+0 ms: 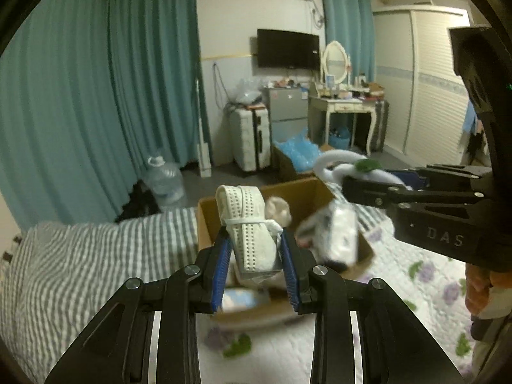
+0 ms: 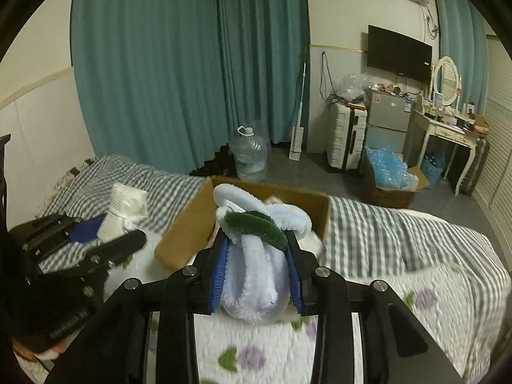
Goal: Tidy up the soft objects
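Note:
My left gripper point(image 1: 256, 240) is shut on a rolled white perforated cloth bundle point(image 1: 251, 224) tied with a white string, held above an open cardboard box point(image 1: 204, 224) on the bed. My right gripper point(image 2: 257, 243) is shut on a fluffy white and pale blue towel bundle with a green band point(image 2: 256, 256), held above the same box point(image 2: 188, 227). The right gripper shows in the left wrist view point(image 1: 348, 185) at the right with its towel point(image 1: 339, 163). The left gripper shows in the right wrist view point(image 2: 105, 233) at the left with its cloth point(image 2: 124, 211). The box holds a white patterned packet point(image 1: 336, 233) and other soft items.
The bed has a grey striped sheet point(image 1: 96, 256) and a white quilt with purple flowers point(image 2: 256, 352). Beyond it stand a water jug point(image 2: 249, 156), a white suitcase point(image 2: 345, 134), a small fridge point(image 2: 388, 118), a box of blue plastic point(image 2: 388, 166) and a dressing table point(image 2: 448, 128).

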